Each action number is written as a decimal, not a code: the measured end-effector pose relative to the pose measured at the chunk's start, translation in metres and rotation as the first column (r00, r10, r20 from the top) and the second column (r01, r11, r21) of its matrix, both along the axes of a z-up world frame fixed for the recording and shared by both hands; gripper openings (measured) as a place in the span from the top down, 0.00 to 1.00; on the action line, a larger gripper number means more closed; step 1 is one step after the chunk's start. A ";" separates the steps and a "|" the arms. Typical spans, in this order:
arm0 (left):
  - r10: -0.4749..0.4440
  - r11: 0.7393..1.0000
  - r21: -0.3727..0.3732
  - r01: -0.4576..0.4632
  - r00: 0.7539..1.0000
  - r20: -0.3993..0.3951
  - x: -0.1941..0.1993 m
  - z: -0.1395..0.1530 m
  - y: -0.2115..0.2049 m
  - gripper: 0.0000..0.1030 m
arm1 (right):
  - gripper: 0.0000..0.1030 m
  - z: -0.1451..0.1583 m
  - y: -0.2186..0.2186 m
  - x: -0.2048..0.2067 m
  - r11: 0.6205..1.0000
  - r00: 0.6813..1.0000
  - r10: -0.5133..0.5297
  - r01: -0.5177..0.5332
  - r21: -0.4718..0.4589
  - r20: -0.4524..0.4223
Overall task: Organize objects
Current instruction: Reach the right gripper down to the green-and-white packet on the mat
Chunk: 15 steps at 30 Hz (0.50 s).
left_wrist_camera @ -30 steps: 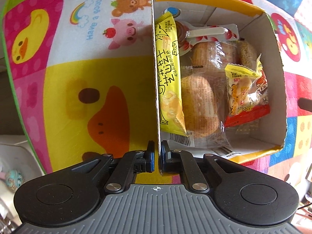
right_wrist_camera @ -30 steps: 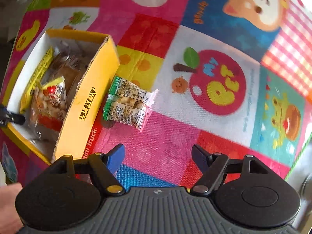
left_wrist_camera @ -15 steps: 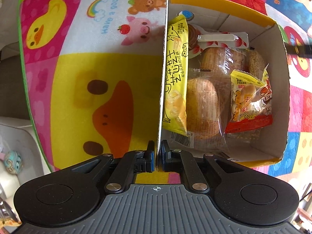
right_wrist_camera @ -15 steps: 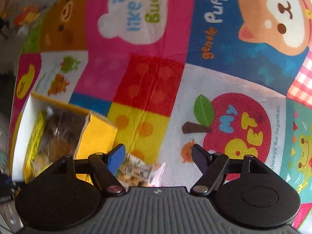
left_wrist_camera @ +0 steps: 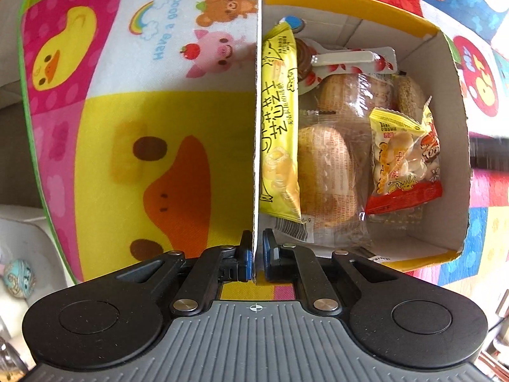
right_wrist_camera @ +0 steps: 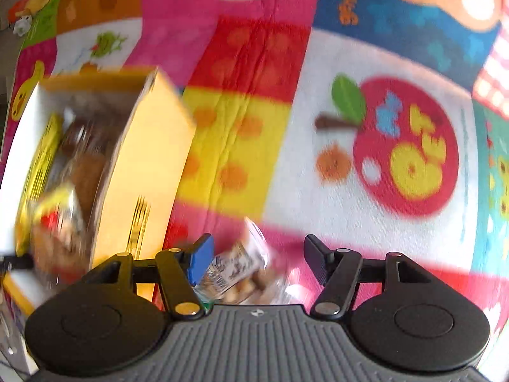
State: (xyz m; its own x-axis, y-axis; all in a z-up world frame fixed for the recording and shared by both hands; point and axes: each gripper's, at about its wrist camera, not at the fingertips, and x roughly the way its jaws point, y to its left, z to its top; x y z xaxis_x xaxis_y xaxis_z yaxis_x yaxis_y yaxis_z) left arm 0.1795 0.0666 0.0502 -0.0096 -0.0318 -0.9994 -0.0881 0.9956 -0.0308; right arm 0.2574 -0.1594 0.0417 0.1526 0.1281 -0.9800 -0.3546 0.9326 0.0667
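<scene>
Cartoon-print mat (right_wrist_camera: 318, 63) spread underneath. Yellow cardboard box (left_wrist_camera: 350, 9) of wrapped snacks, near wall pinched by left gripper (left_wrist_camera: 257, 256), fingers nearly shut. Small clear nut packet (right_wrist_camera: 235, 270) beside box, between right gripper (right_wrist_camera: 254, 254) fingers, just been closing, not yet pressing. Likely light, crinkly, slippery; best gripped across the middle.

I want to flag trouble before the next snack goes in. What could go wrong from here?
1. The right gripper has just been closing around the peanut packet, which sits toward its blue finger, not centred; the pads may catch only an edge and it could slip.
2. The left gripper pinches just the thin wall of the yellow box; a bump could tilt or drag it.
3. The box looks crowded, so the packet may perch on top.
</scene>
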 end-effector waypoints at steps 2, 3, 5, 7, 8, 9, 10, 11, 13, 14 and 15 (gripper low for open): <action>-0.023 1.000 -0.009 0.023 1.000 0.003 0.002 -0.001 -0.001 0.92 | 0.38 -0.001 -0.006 -0.025 1.000 0.999 -0.025 0.025 -0.012 -0.022; -0.037 0.999 -0.016 0.037 0.999 0.004 0.002 -0.001 -0.001 0.92 | 0.38 -0.002 -0.010 -0.038 0.999 0.998 -0.052 0.051 -0.016 -0.044; -0.057 0.998 -0.028 0.057 0.998 0.005 0.005 -0.005 -0.001 0.92 | 0.38 -0.002 -0.020 -0.062 0.994 0.992 -0.105 0.103 -0.037 -0.067; -0.078 0.996 -0.031 0.078 0.997 0.003 0.010 -0.009 0.002 0.92 | 0.38 0.002 -0.030 -0.082 0.987 0.986 -0.154 0.151 -0.059 -0.062; -0.088 0.996 -0.029 0.088 0.996 0.003 0.010 -0.011 0.003 0.92 | 0.38 0.007 -0.035 -0.091 0.982 0.983 -0.177 0.174 -0.067 -0.045; -0.096 0.995 -0.028 0.096 0.995 0.003 0.011 -0.012 0.003 0.92 | 0.38 0.013 -0.041 -0.097 0.977 0.979 -0.203 0.201 -0.069 -0.026; -0.103 0.994 -0.032 0.103 0.995 0.001 0.011 -0.013 0.004 0.92 | 0.38 0.020 -0.049 -0.103 0.969 0.971 -0.238 0.237 -0.065 -0.009; -0.111 0.993 -0.039 0.111 0.994 0.003 0.011 -0.013 0.003 0.92 | 0.38 0.026 -0.057 -0.106 0.958 0.959 -0.282 0.282 -0.057 0.002; -0.135 0.990 -0.038 0.135 0.991 0.009 0.014 -0.016 0.001 0.91 | 0.38 0.039 -0.080 -0.111 0.919 0.920 -0.392 0.392 -0.040 0.010; -0.146 0.989 -0.039 0.146 0.989 0.014 0.014 -0.018 0.001 0.91 | 0.37 0.041 -0.089 -0.114 0.898 0.899 -0.438 0.438 -0.040 0.011; -0.152 0.987 -0.043 0.153 0.988 0.017 0.015 -0.019 0.001 0.91 | 0.37 0.043 -0.096 -0.118 0.877 0.878 -0.478 0.478 -0.046 0.008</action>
State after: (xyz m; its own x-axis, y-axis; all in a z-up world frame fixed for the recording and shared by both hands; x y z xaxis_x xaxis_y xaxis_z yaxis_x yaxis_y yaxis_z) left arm 0.1941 0.0680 0.0311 -0.0041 -0.0752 -0.9972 0.0655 0.9950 -0.0753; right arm 0.1398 -0.2553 0.0850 0.1806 -0.0039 -0.9835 0.1350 0.9906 0.0208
